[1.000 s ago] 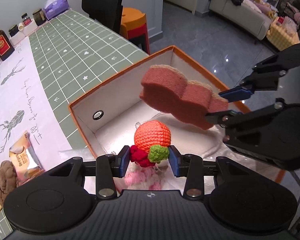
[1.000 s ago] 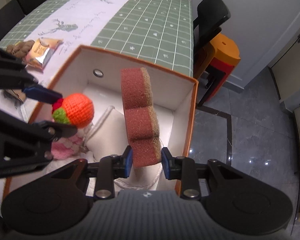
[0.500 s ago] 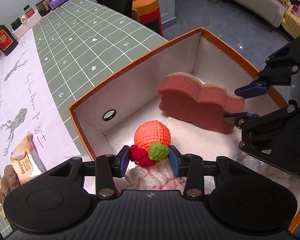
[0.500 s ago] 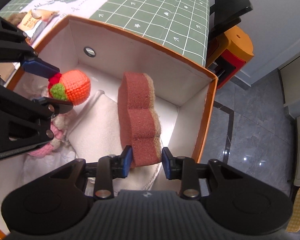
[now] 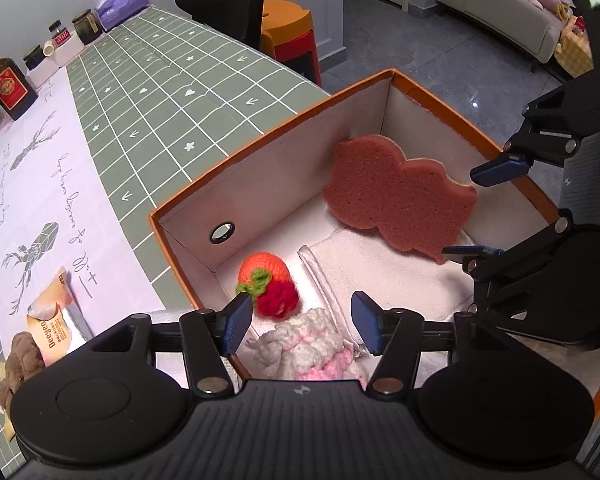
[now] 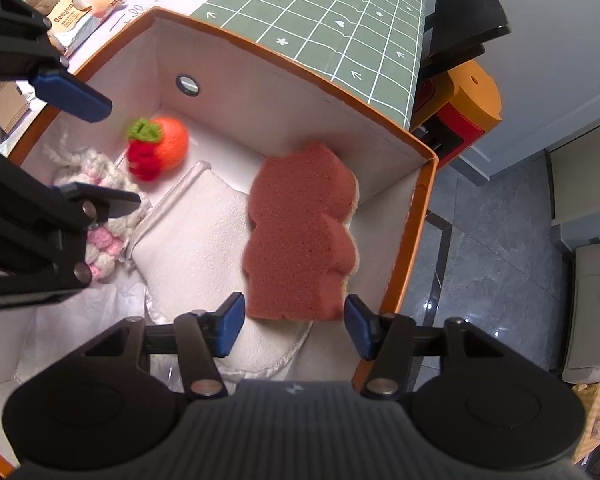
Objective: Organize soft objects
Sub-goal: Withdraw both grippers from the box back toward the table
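The brown sponge [image 6: 300,240] lies inside the orange-rimmed box [image 6: 420,216], propped against the far right corner with its lower end on the folded white towel [image 6: 196,236]; its long axis runs straight away from the right gripper [image 6: 294,326], toward twelve o'clock in the right wrist view. That gripper's fingers are spread wide, one on each side of the sponge's near end, with a gap on both sides, so nothing is pinched. The crocheted orange ball [image 5: 265,270] with its red and green trim sits on the box floor in the near left corner, just beyond the left gripper [image 5: 300,326], at about eleven o'clock from it; those fingers are spread too and hold nothing. A pink and white knitted piece [image 5: 308,344] lies directly under them. Out on the counter [image 5: 148,92], a snack packet [image 5: 50,332] lies at about nine o'clock from the left gripper, the nearer one to it; I judge it the likeliest next pick.
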